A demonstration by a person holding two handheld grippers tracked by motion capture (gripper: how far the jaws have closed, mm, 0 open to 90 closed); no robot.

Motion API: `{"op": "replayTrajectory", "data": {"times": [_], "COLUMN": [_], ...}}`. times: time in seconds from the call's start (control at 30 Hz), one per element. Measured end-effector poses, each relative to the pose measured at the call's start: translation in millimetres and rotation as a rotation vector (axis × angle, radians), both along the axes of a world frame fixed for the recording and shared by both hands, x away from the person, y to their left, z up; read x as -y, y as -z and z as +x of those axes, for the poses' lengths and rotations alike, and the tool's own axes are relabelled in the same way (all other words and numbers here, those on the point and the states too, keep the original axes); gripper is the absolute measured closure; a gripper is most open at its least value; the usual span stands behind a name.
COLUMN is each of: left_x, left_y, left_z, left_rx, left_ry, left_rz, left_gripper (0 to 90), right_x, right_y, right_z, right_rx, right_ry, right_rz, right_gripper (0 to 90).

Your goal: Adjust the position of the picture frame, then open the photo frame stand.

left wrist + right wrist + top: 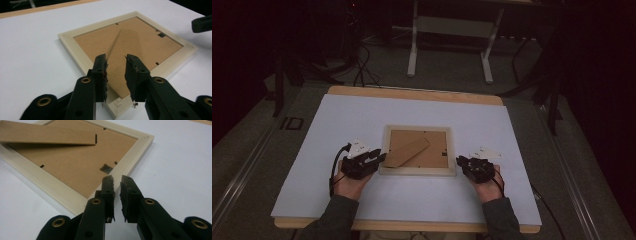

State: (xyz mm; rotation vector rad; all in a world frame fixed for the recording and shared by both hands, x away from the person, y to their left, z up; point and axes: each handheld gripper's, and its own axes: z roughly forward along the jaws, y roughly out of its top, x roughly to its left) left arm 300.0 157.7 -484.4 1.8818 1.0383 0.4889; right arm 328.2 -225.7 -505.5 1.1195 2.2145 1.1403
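A pale wooden picture frame [417, 171] lies face down in the middle of the white table sheet [357, 115], its brown backing board up and its cardboard stand [408, 152] folded out a little. My left gripper [379, 157] is at the frame's near left corner. In the left gripper view its jaws [116, 58] stand apart above that corner [117, 107] with nothing pressed between them. My right gripper [460, 161] is at the near right corner. Its jaws [116, 178] show a narrow gap above the frame's edge [50, 187] and hold nothing.
The white sheet covers a wooden table whose edge [412, 93] shows at the back. Beyond it are a white desk's legs [413, 47] and cables [362, 70] on the dark floor. The other gripper's jaw [201, 23] shows at the top right of the left gripper view.
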Motion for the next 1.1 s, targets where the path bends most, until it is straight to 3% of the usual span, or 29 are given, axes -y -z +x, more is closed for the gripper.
{"op": "replayTrajectory", "data": {"times": [0.17,0.5,0.7,1.1], "left_x": [0.4,1.1,3.4,5.3], "left_y": [1.3,4.7,7.2,13.8], "left_z": [4.9,11.7,13.7,22.2], "left_rx": [-0.01,-0.031,-0.034,-0.063], "left_ry": [0.05,0.081,0.12,0.13], "left_rz": [-0.011,-0.004,-0.001,0.023], "left_gripper": [62.3,51.6,47.6,45.1], "right_x": [1.3,4.6,4.3,1.2], "right_y": [-0.1,5.8,9.0,9.9], "right_z": [-2.5,-3.3,-4.6,-6.1], "right_rx": [-0.008,-0.013,-0.019,-0.015], "right_ry": [-0.006,0.008,0.011,0.005], "right_rz": [-0.009,0.007,0.008,0.005], "right_gripper": [76.6,64.3,62.3,61.7]}}
